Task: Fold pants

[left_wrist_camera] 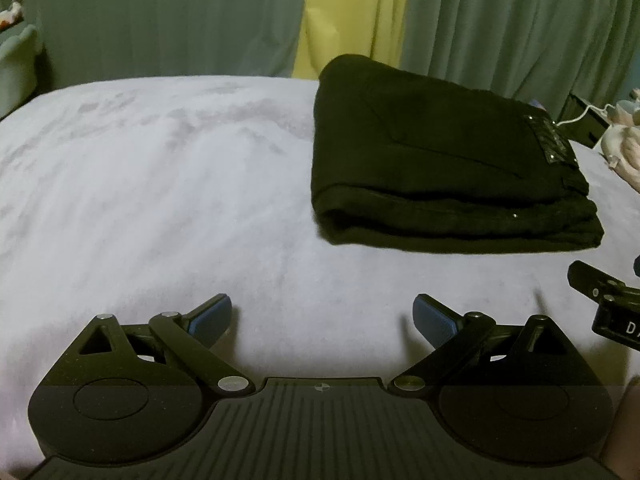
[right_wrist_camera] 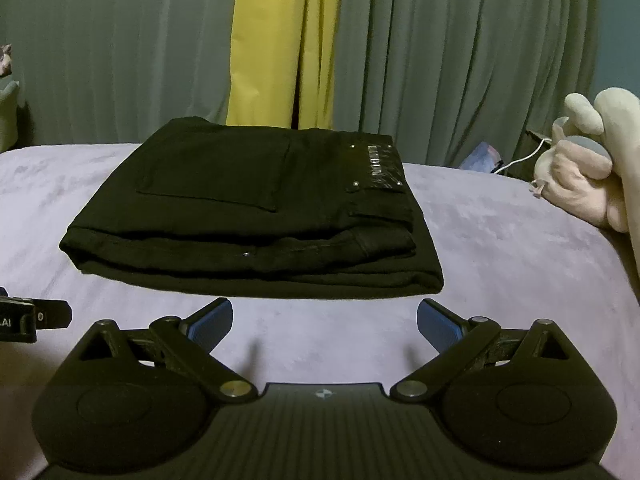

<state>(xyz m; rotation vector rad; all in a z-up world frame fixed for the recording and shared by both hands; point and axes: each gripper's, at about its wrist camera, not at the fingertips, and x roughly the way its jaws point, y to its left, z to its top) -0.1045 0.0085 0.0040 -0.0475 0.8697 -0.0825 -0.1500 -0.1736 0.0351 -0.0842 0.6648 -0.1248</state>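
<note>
Black pants (right_wrist_camera: 256,208) lie folded into a compact stack on the lavender bed cover (right_wrist_camera: 500,248), a back pocket and a leather waist patch facing up. In the left wrist view the pants (left_wrist_camera: 444,168) sit ahead and to the right. My left gripper (left_wrist_camera: 322,318) is open and empty over bare cover, left of the stack. My right gripper (right_wrist_camera: 324,320) is open and empty just in front of the stack's near edge, not touching it. Each gripper's body shows at the side edge of the other's view.
Grey-green curtains with a yellow panel (right_wrist_camera: 280,40) hang behind the bed. A plush toy (right_wrist_camera: 588,168) and a white cable (right_wrist_camera: 520,160) lie at the bed's right side. Bare bed cover (left_wrist_camera: 140,200) stretches left of the pants.
</note>
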